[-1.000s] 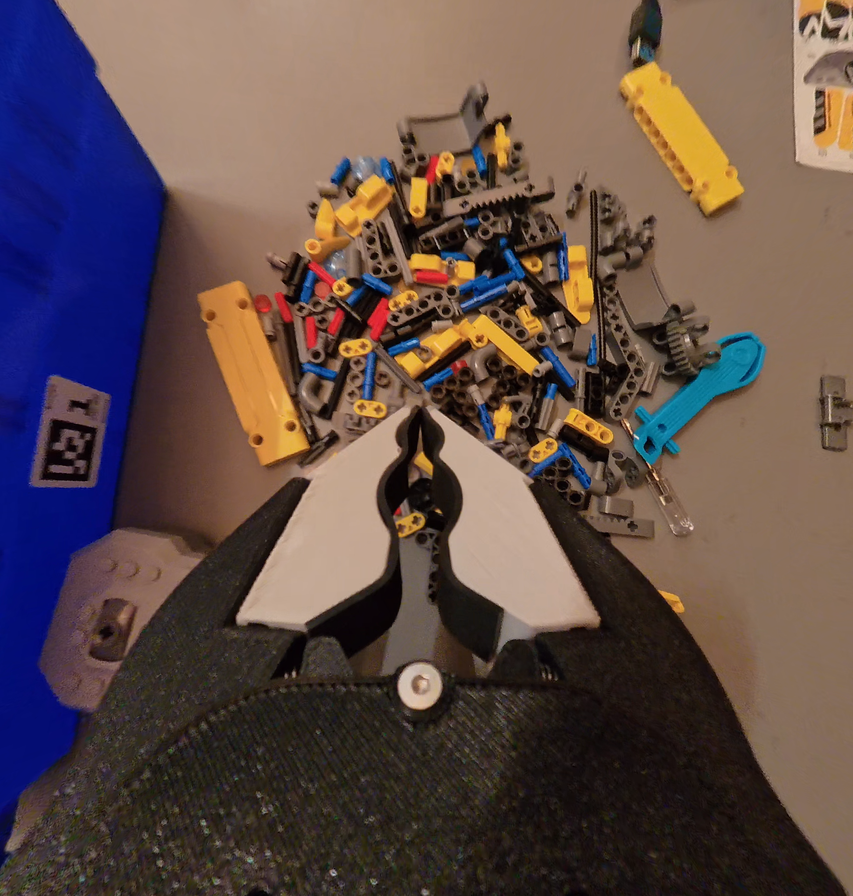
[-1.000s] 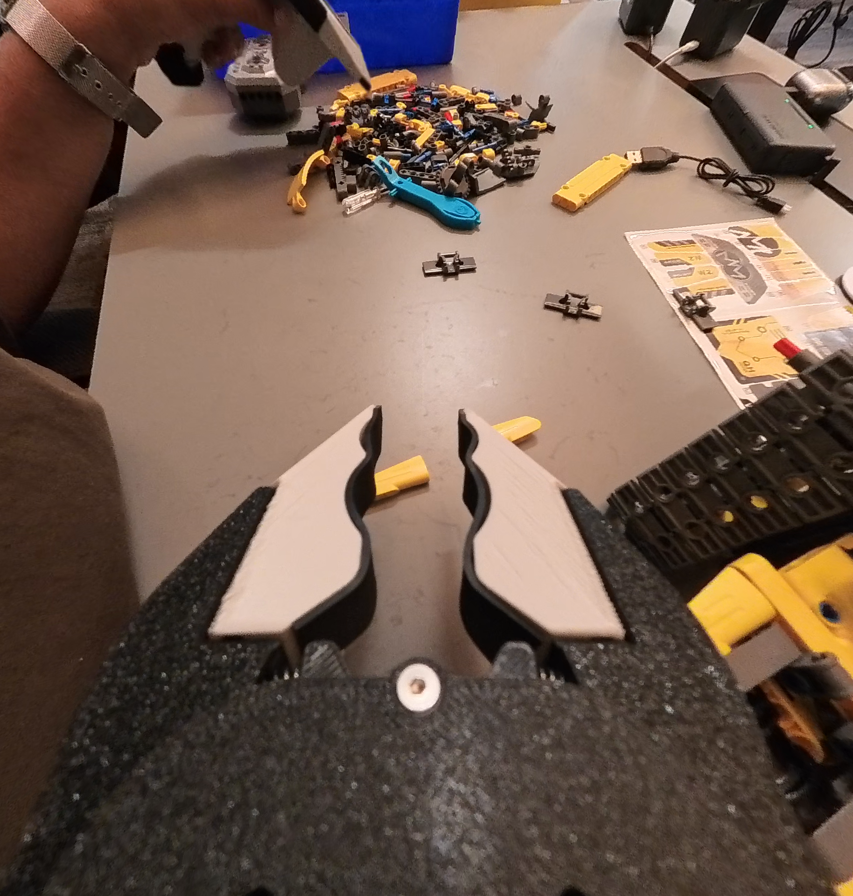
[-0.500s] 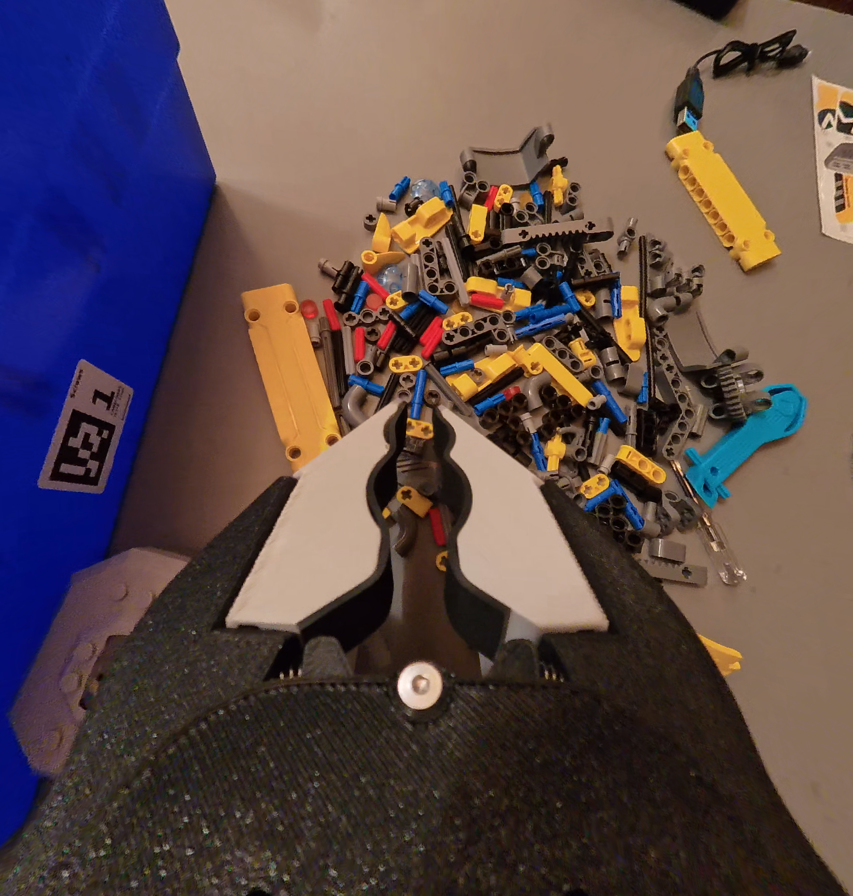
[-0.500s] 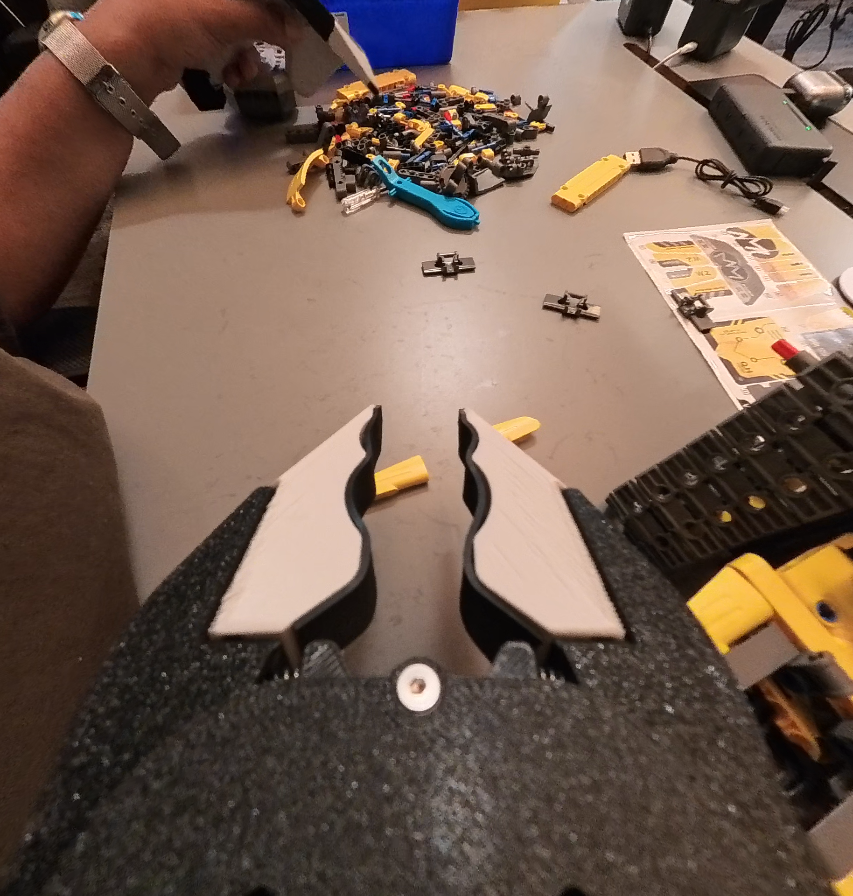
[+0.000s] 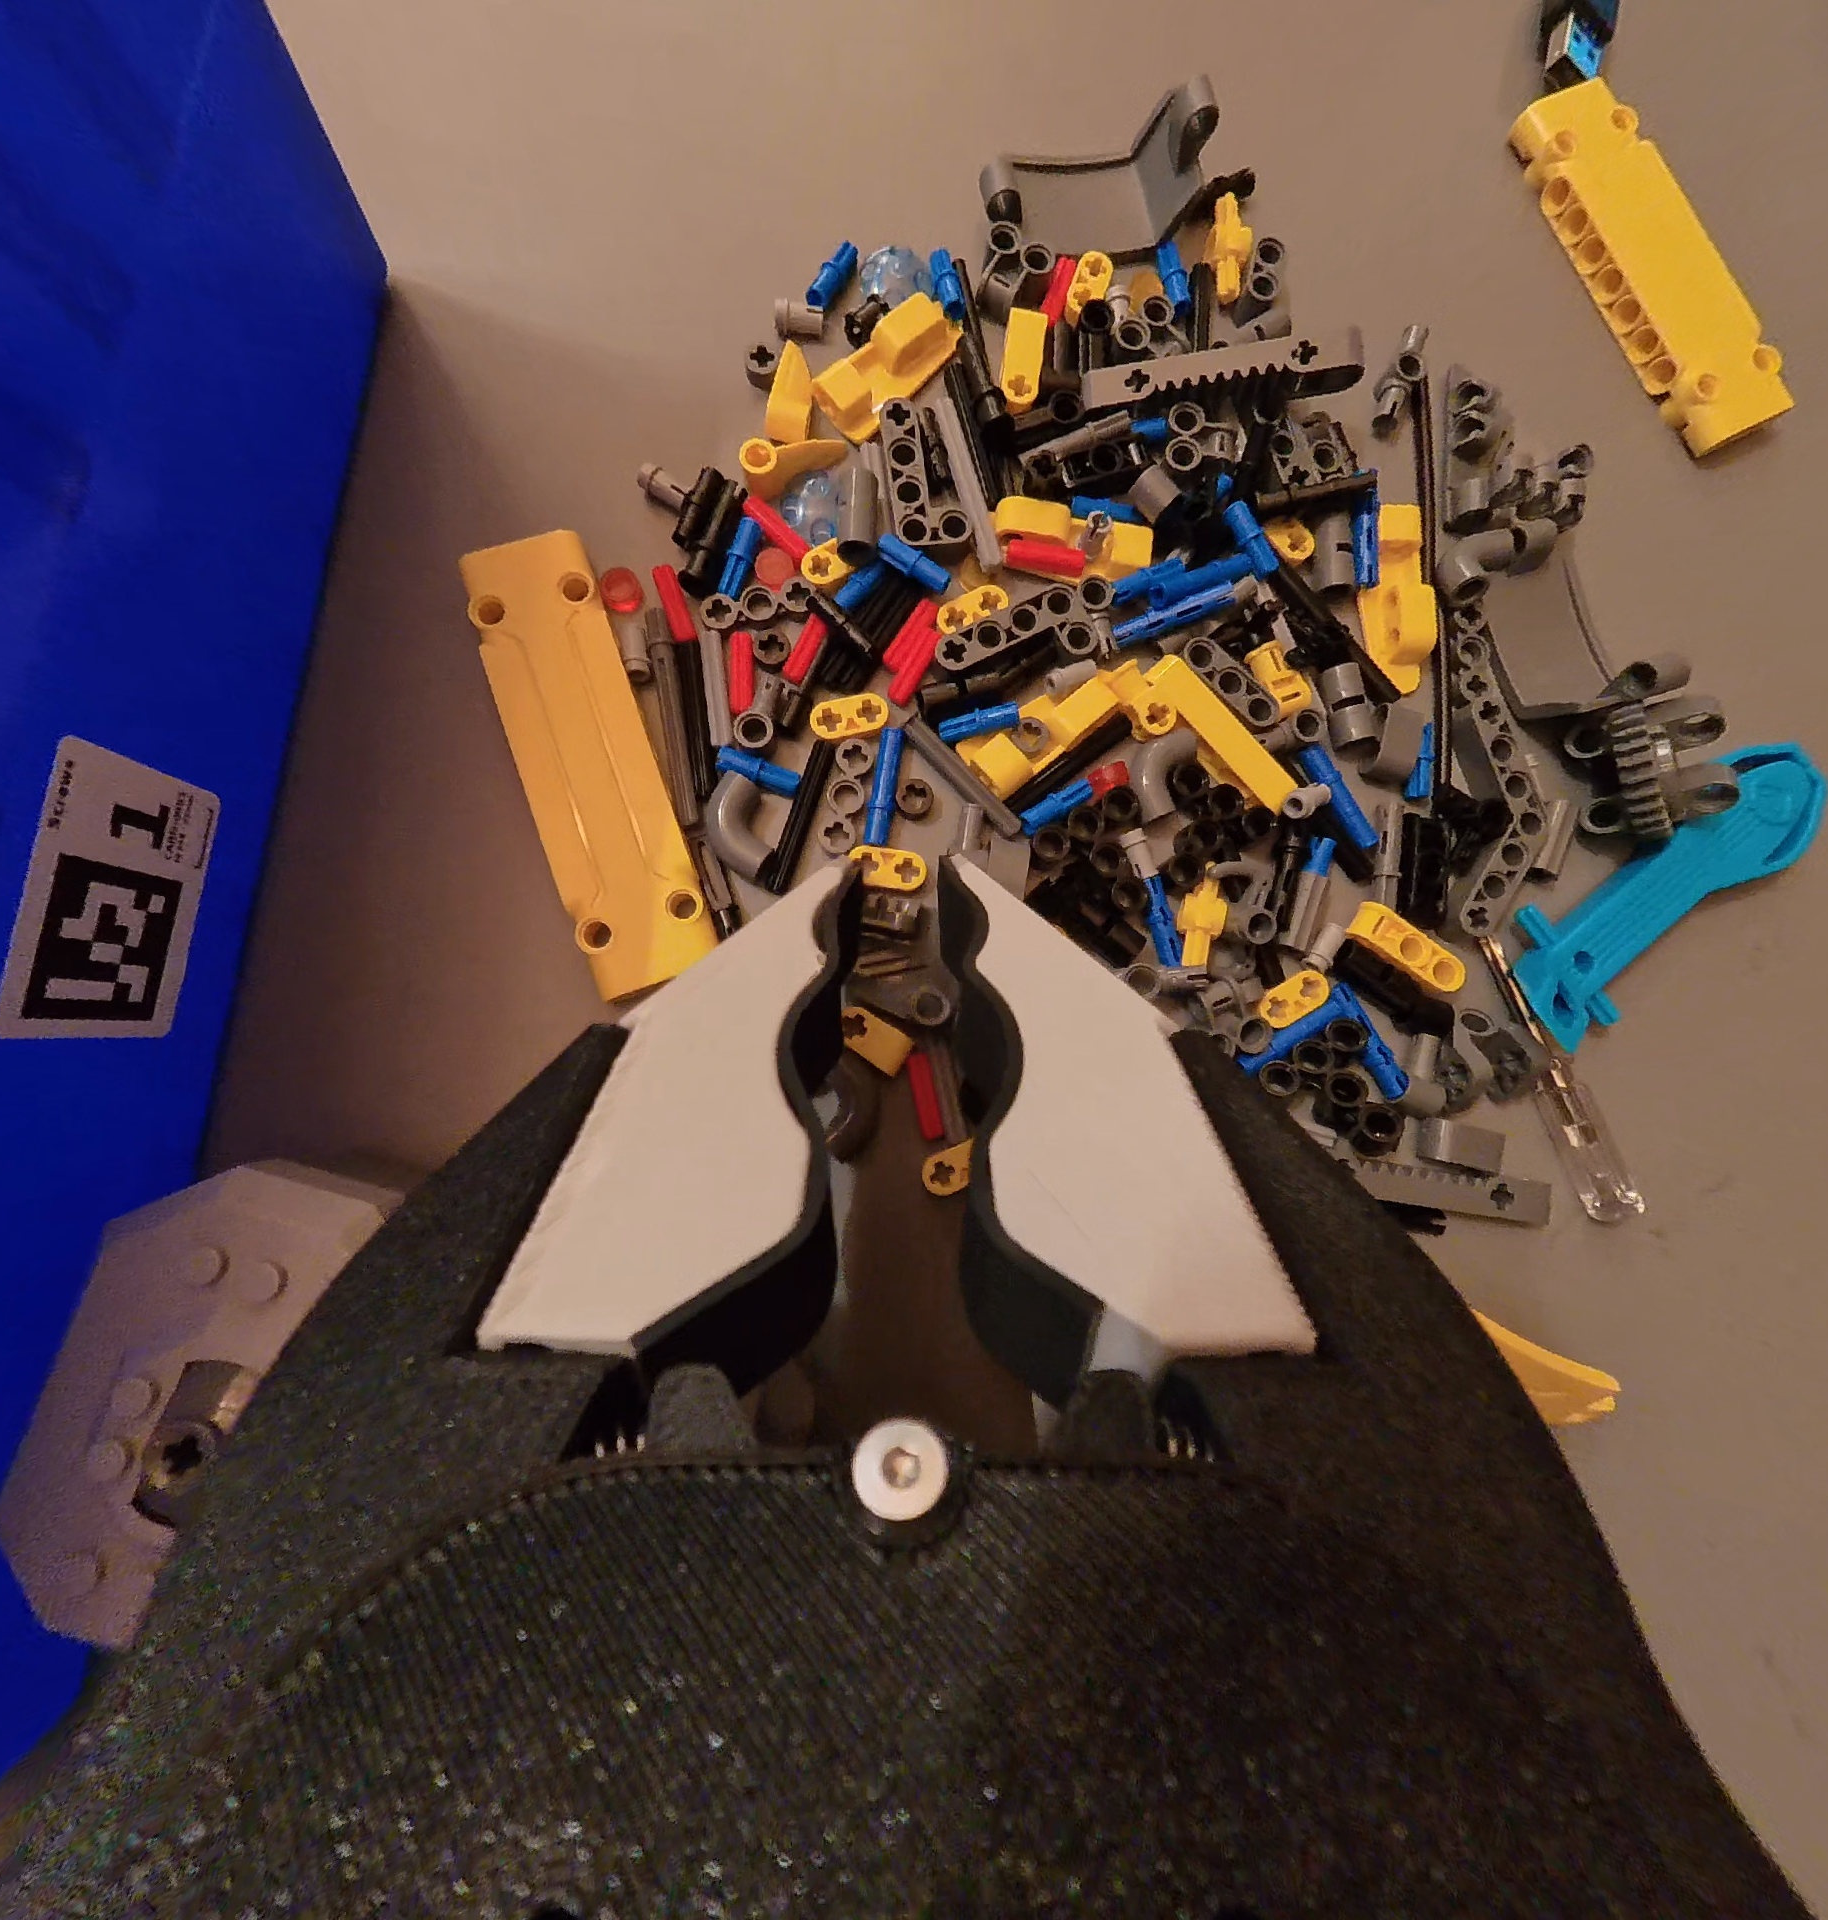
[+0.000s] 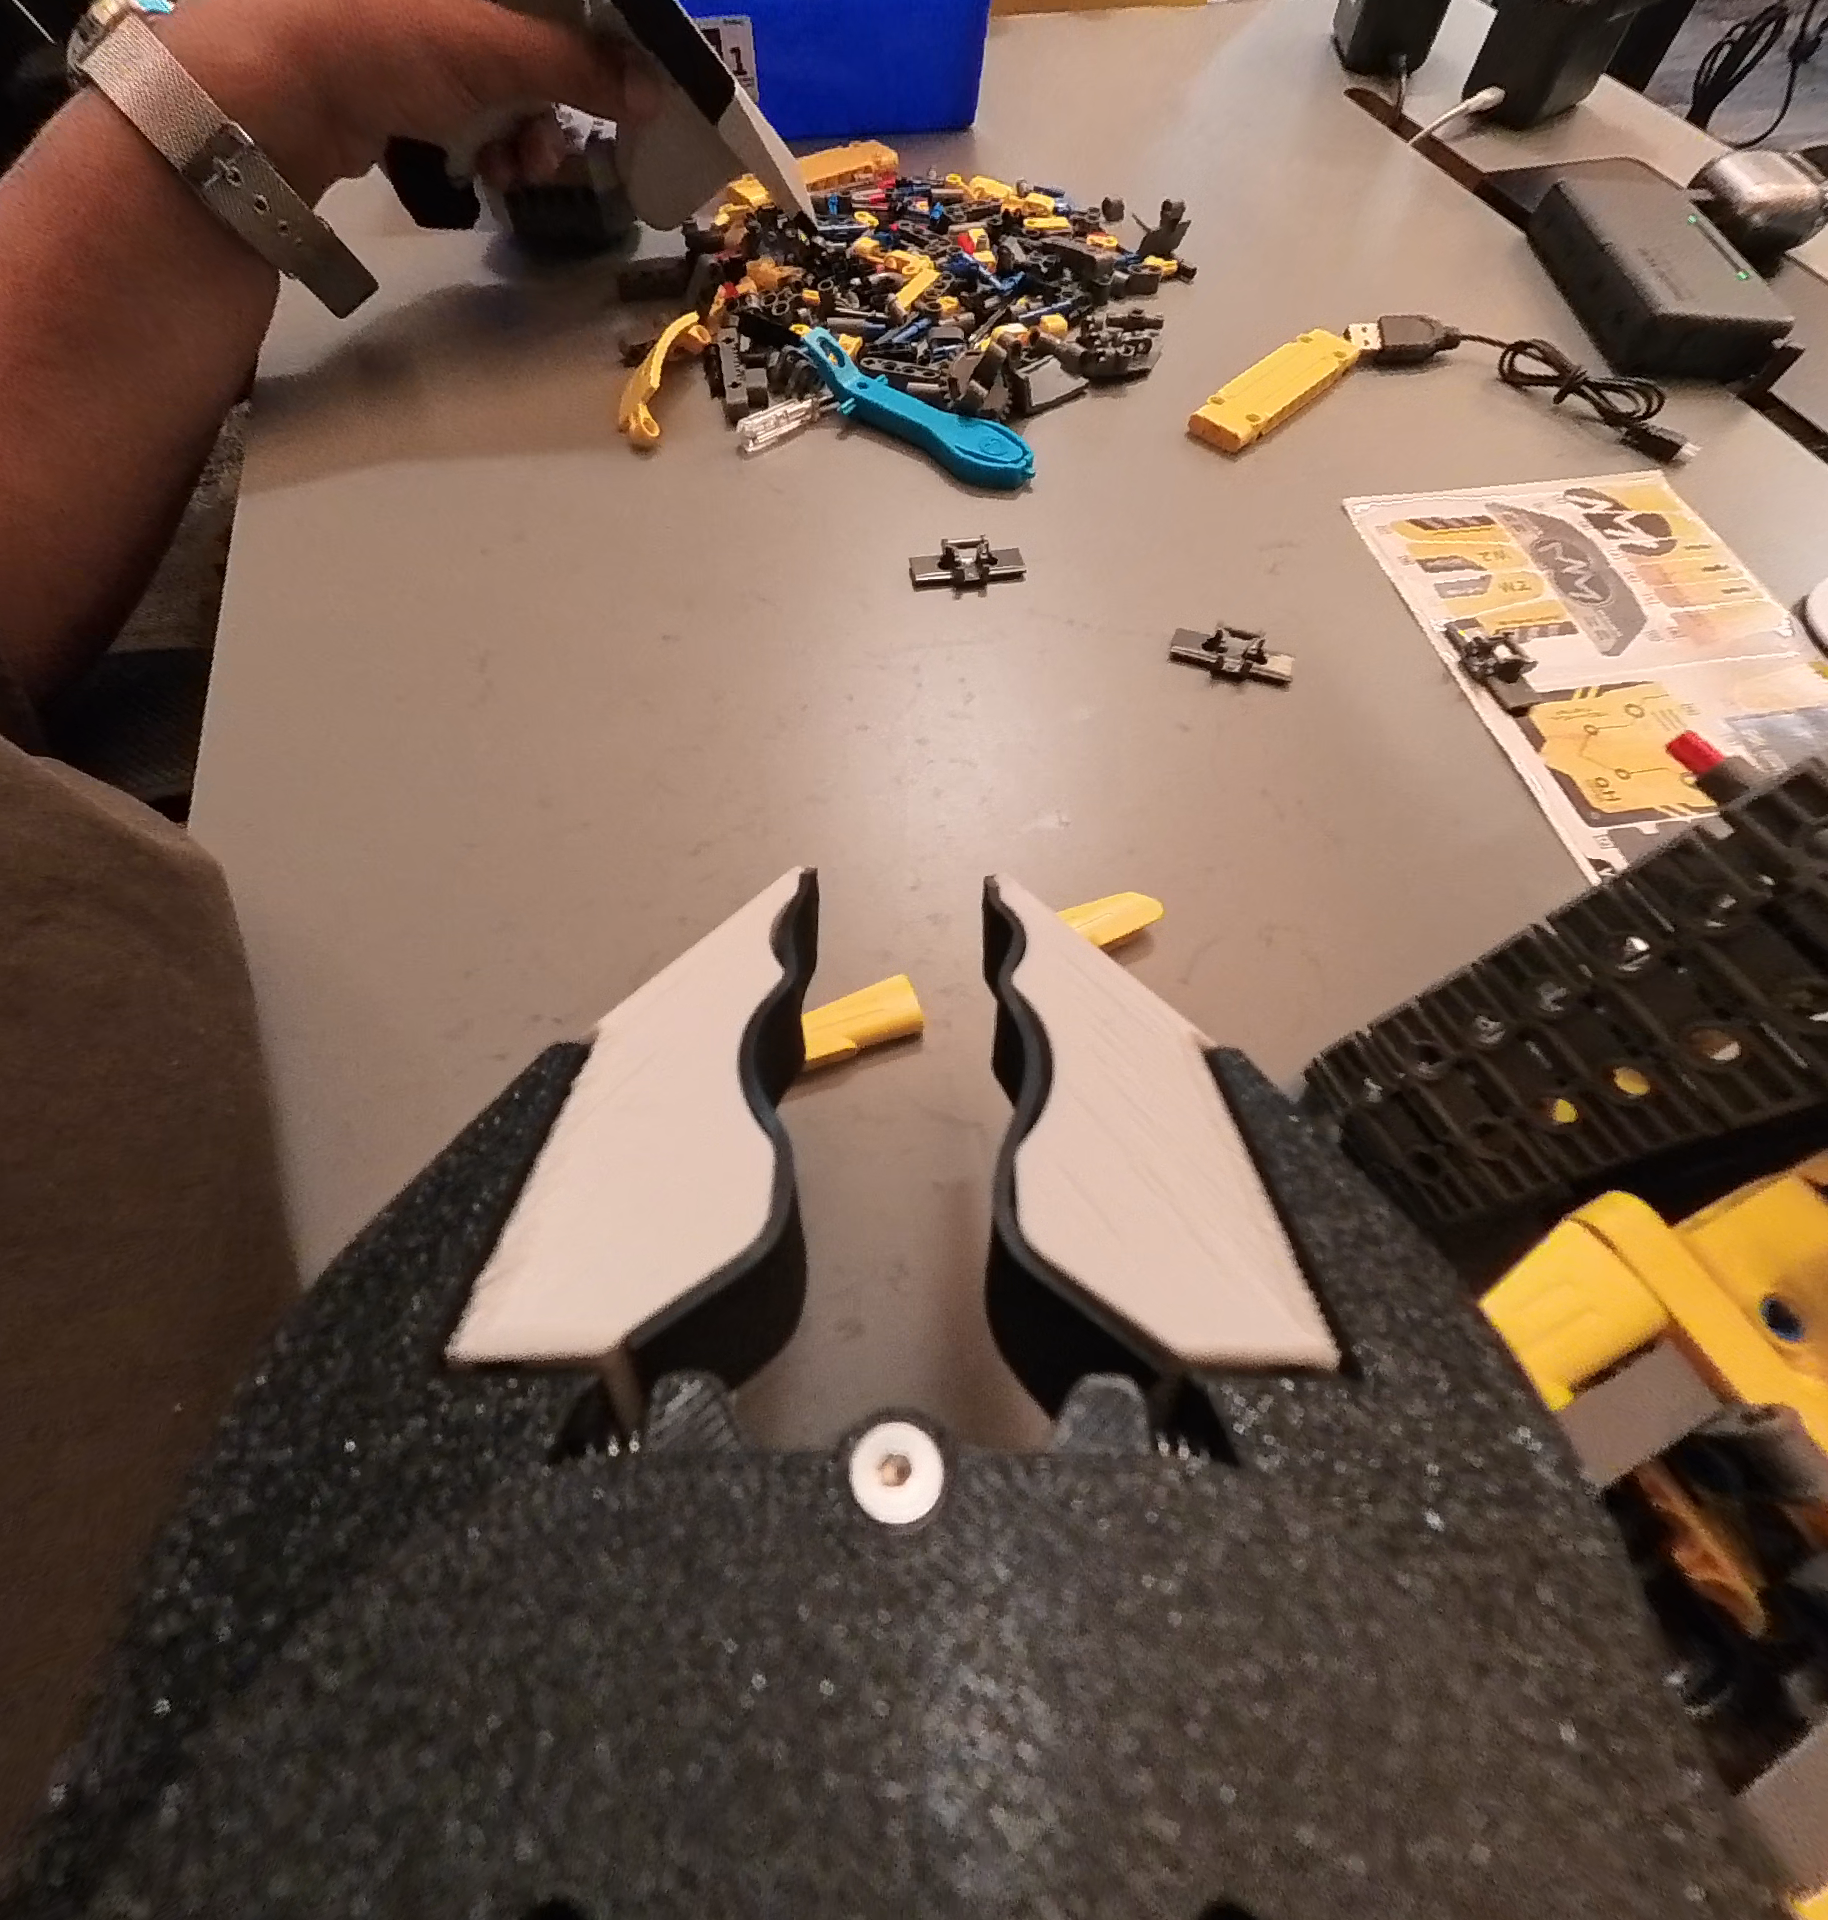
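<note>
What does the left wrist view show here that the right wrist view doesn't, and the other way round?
Only the left wrist view shows the left gripper close up, fingertips slightly apart over a small yellow piece at the pile's near edge, beside a long yellow panel.

Only the right wrist view shows the right gripper open above two yellow pieces, the black track, the sticker sheet and two loose track links.

Both show the brick pile, teal tool, blue bin and grey table.

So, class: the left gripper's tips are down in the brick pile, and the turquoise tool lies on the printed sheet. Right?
Not quite. The turquoise tool lies at the brick pile's edge, apart from the printed sheet, as the right wrist view shows. The left gripper's tips are at the pile.
</note>
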